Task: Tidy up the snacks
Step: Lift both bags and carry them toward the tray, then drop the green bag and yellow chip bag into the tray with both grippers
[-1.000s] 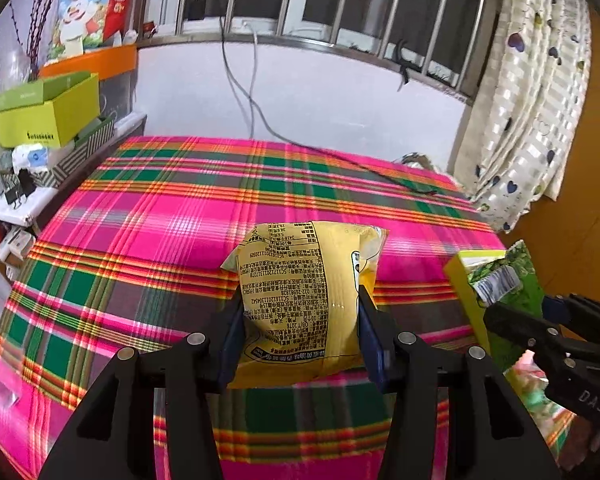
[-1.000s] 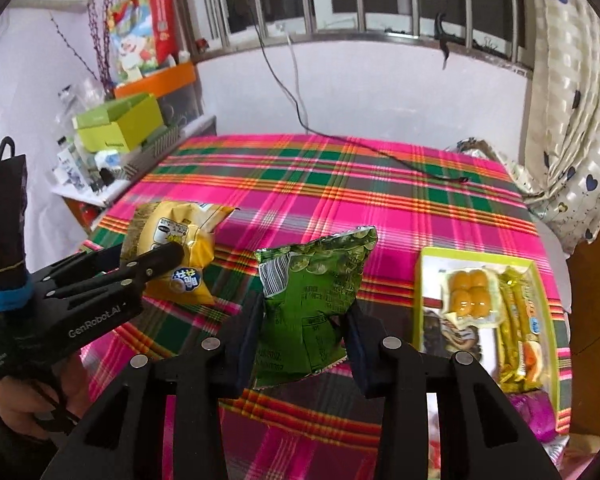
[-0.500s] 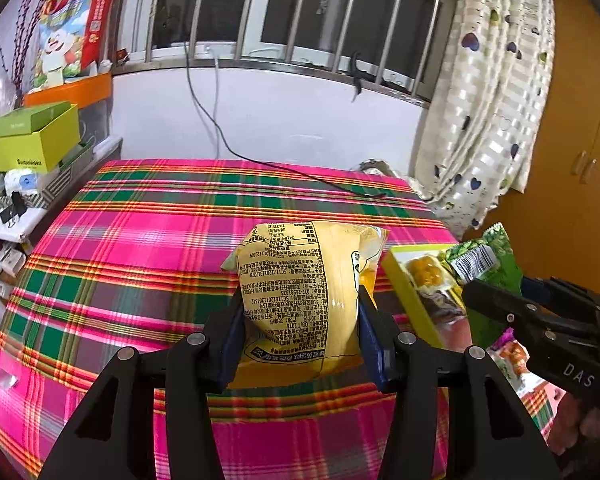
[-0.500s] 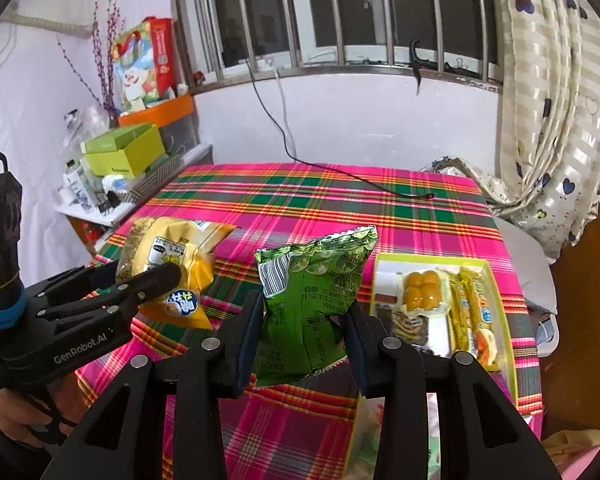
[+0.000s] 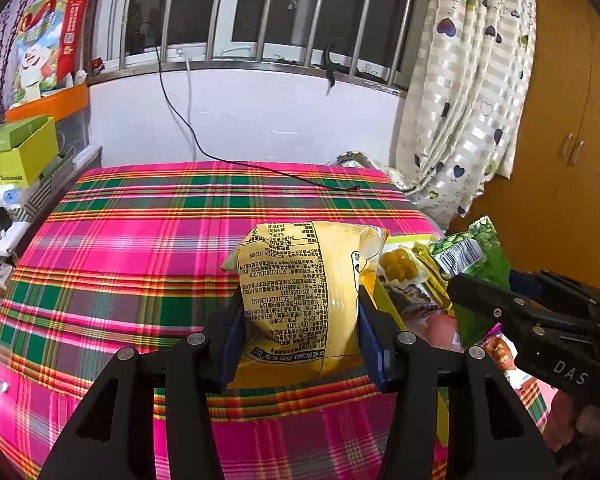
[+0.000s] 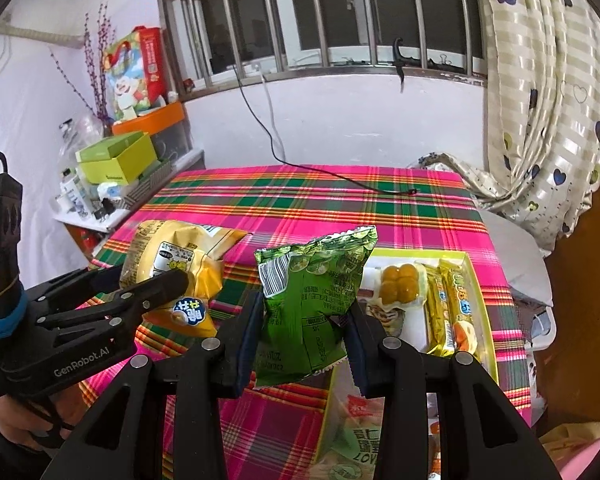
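My left gripper (image 5: 300, 332) is shut on a puffy yellow snack bag (image 5: 304, 292), held above the plaid tablecloth with its printed back toward the camera. In the right wrist view that yellow snack bag (image 6: 176, 268) sits in the left gripper (image 6: 156, 284) at the left. The right gripper (image 6: 304, 328) is shut on a green snack bag (image 6: 312, 296), lifted just left of a yellow-green tray (image 6: 482, 320). The tray holds a pack of yellow balls (image 6: 398, 290) and wrapped bars (image 6: 456, 304). From the left wrist, the green snack bag (image 5: 480, 264) shows at the right, over the tray (image 5: 380, 292).
A pink and green plaid cloth (image 5: 140, 248) covers the table. A black cable (image 6: 340, 178) lies across its far edge. Boxes and clutter crowd a side shelf (image 6: 112, 172) at the left. A curtain (image 6: 548, 120) hangs at the right. More snack packets (image 6: 356, 432) lie in the tray's near end.
Both grippers have moved right and up with their bags. The tray with its snacks has come into the left wrist view, and more of the window and curtain shows.
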{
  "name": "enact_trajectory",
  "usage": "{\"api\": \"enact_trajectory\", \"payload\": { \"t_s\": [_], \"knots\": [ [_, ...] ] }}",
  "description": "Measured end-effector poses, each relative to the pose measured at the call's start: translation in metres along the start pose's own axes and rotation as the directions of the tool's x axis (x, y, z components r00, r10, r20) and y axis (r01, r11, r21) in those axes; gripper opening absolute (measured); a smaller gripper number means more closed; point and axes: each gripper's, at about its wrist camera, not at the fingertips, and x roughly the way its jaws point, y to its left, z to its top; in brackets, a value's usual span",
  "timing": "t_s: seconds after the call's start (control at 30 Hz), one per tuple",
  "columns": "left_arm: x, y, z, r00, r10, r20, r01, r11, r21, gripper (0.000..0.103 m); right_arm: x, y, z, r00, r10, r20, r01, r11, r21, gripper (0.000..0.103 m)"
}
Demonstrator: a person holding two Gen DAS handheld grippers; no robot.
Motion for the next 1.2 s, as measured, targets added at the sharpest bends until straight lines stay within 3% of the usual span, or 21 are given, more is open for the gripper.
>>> {"api": "enact_trajectory", "payload": {
  "t_s": [0.37,0.77,1.13,1.2],
  "knots": [
    [0.01,-0.02,0.002,0.999,-0.024,-0.023,0.025,0.999,0.027,0.051,-0.002,-0.026,-0.004,1.0,-0.023,-0.004,0.023,0.999,0.039,0.036],
    [0.029,-0.04,0.009,0.998,-0.055,-0.044,0.057,0.997,0.051,0.051,0.005,-0.082,-0.004,0.996,-0.079,-0.033,0.082,0.988,0.127,0.036],
    [0.057,-0.065,0.021,0.992,-0.094,-0.082,0.102,0.99,0.096,0.051,0.027,-0.098,-0.03,0.986,-0.016,-0.167,0.042,0.987,0.152,0.037],
    [0.064,-0.072,0.024,0.99,-0.105,-0.09,0.114,0.988,0.107,0.051,0.028,-0.101,-0.034,0.983,-0.012,-0.184,0.04,0.987,0.153,0.041]
  ]
}}
